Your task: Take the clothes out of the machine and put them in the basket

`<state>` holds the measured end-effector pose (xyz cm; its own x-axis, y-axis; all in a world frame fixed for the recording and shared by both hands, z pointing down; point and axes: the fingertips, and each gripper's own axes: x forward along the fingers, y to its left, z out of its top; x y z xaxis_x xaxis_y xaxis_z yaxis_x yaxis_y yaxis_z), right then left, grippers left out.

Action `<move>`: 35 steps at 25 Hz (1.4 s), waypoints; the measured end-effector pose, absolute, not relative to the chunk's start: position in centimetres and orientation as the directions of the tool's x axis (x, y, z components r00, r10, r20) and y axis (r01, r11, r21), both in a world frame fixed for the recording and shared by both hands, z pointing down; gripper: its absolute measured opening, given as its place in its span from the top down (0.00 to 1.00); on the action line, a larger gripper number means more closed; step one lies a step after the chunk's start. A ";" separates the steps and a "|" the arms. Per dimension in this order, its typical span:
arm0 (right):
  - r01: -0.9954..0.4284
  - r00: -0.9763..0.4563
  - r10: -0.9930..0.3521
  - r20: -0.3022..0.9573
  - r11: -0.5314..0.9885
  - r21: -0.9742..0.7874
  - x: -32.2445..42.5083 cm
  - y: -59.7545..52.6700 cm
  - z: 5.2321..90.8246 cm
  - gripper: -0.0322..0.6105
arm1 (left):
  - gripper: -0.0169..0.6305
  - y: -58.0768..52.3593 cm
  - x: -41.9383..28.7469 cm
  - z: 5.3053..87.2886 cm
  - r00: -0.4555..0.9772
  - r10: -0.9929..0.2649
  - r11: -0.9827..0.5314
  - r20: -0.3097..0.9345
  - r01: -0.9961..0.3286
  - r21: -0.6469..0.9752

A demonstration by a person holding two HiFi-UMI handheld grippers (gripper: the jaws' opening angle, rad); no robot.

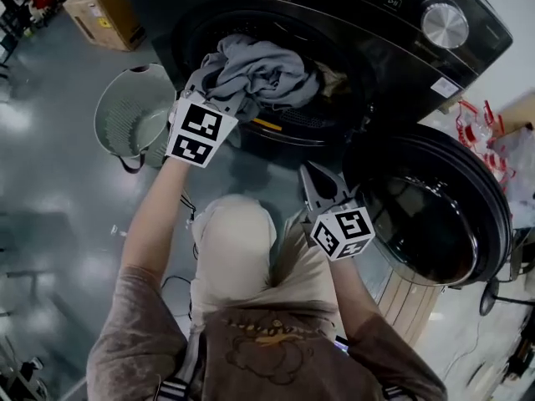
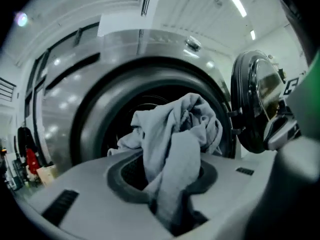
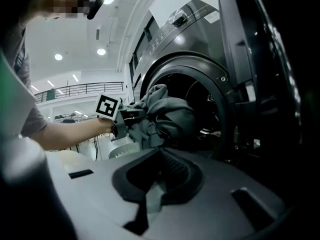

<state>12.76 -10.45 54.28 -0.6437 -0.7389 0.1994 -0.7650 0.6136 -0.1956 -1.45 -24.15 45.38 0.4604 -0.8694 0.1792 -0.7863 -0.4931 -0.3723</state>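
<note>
**Unloading stage, near to far.** The right gripper (image 1: 318, 178) hangs nearest the person, ahead of the knee. Its 2 jaws are drawn almost together with nothing between them, and it stands apart from the laundry. Beyond it, the left gripper (image 2: 175, 219) is clamped on 1 fold of the grey garment (image 1: 259, 73). The cloth runs away from the jaws as a twisted rope, and its bunched far end sits in the drum mouth (image 1: 276, 115) of the washing machine (image 1: 334, 23). The open door (image 1: 435, 207) swings out on the right. The basket (image 1: 117, 115) stands on the floor to the left of the machine, just beside the left gripper and well apart from the right. The transfer therefore probably falls to the left hand, carrying leftward and down once the trailing end clears the rim.
</note>
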 end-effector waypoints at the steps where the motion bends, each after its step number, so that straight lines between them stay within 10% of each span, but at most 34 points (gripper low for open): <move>1: -0.757 -0.653 -0.732 0.194 0.623 -0.198 12.5 -10.4 54.1 0.95 | 0.75 -23.5 -2.1 44.7 0.447 -0.878 -0.477 0.169 -0.796 -0.374; 35: -0.401 -0.914 -0.371 0.166 0.887 -0.229 -7.5 -11.6 54.2 0.95 | 0.74 -11.2 -32.4 40.8 -0.145 -0.976 0.078 0.162 -0.929 -0.362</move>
